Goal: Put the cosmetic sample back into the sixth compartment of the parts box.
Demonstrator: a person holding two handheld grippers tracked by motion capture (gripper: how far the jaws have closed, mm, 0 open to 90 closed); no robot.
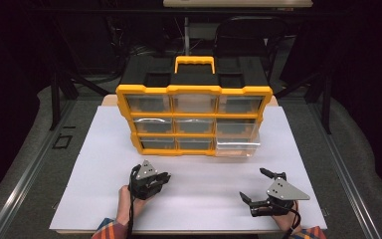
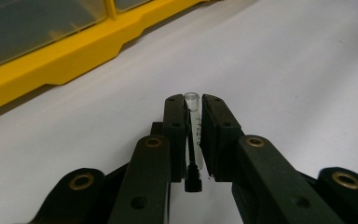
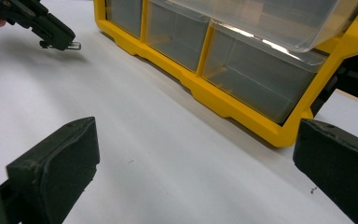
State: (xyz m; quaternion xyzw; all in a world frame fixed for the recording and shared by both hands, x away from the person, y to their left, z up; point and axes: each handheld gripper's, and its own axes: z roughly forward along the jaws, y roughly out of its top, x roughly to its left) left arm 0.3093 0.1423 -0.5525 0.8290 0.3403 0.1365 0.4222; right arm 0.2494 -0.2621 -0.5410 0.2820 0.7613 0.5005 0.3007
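A small clear glass tube [image 2: 194,123] with a black cap at its near end lies lengthwise between the pads of my left gripper [image 2: 194,103], which is shut on it just above the white board. In the high view the left gripper [image 1: 165,178] sits left of centre, in front of the yellow drawer organizer [image 1: 194,90]. My right gripper [image 1: 252,183] stands open near the board's front right with nothing between its jaws. In the right gripper view [image 3: 196,158] the left gripper [image 3: 58,39] shows at top left, with the tube's tip [image 3: 75,45] poking out.
The organizer has several clear drawers; its bottom right drawer [image 1: 237,145] is pulled out over the white board [image 1: 99,164]. A black frame and a chair stand behind the table. A plaid sleeve [image 1: 110,230] enters at the bottom.
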